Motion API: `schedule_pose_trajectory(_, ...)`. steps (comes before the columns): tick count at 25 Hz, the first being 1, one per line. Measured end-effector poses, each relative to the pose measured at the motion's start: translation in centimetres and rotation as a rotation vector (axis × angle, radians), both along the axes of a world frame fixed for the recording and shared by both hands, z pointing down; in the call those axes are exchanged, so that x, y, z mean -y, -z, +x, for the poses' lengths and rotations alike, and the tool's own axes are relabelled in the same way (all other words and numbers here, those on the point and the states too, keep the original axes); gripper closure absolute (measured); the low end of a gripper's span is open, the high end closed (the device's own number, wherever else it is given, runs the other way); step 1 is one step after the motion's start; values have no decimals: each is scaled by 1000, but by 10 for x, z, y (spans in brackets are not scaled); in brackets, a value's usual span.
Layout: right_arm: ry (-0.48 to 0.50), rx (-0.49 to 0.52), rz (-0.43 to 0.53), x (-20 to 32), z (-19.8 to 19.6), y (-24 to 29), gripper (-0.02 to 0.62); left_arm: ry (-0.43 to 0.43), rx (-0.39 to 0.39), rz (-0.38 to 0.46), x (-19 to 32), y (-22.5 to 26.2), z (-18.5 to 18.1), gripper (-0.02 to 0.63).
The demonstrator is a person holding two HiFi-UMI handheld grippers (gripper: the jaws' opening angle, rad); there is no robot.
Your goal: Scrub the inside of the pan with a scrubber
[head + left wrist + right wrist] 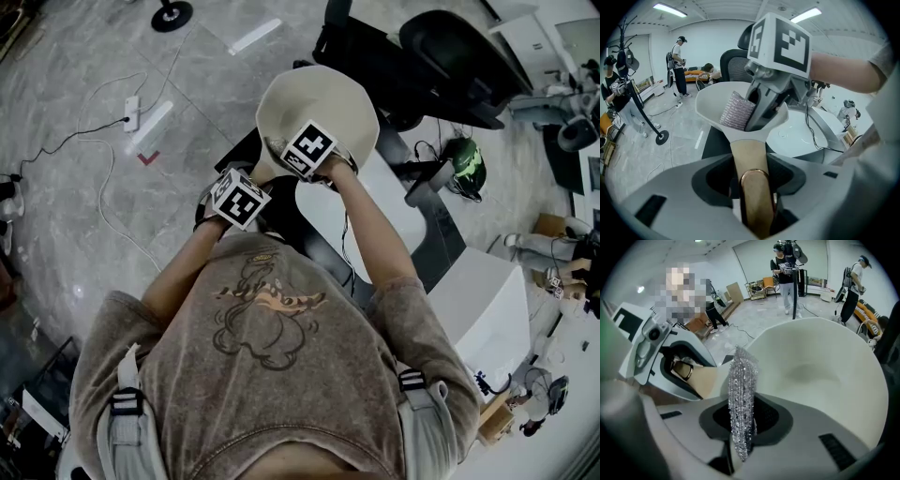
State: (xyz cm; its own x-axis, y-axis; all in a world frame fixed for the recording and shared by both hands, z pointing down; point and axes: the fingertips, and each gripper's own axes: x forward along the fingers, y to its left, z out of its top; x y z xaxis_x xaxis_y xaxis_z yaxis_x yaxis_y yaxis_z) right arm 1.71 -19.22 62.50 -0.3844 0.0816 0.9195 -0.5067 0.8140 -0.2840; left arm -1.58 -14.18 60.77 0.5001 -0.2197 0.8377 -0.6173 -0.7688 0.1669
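Left gripper view: left gripper [753, 183] clenched on the handle [749, 157] of the pan [710, 107]; right gripper [741, 430] grasps the scrubber [742, 390] inside it. Scrubbing seems under way, unfinished.

Office-like lab: office chair [459, 56], white desks [483, 309], ceiling strip lights [669, 9].

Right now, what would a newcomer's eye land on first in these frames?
The big cream pan, held up in the middle of the head view, with the left gripper clamped on its wood-toned handle. Next, the glittery silver scrubber, pinched in the right gripper and standing inside the pan's bowl. The right gripper's black-and-white marker cube fills the top of the left gripper view.
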Motion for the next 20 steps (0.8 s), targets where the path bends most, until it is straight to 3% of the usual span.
schedule_pose_trajectory(9, -48, 2, 38, 51, -26, -2, 520, -8, -12, -12, -4, -1, 3, 382)
schedule_pose_trajectory(17, -18, -113, 110, 107, -24, -1, 520, -15, -21, -22, -5, 0, 2, 382)
schedule_pose_trajectory(20, -57, -139, 151, 132, -14, -2, 520, -11, -26, -22, -5, -1, 3, 381)
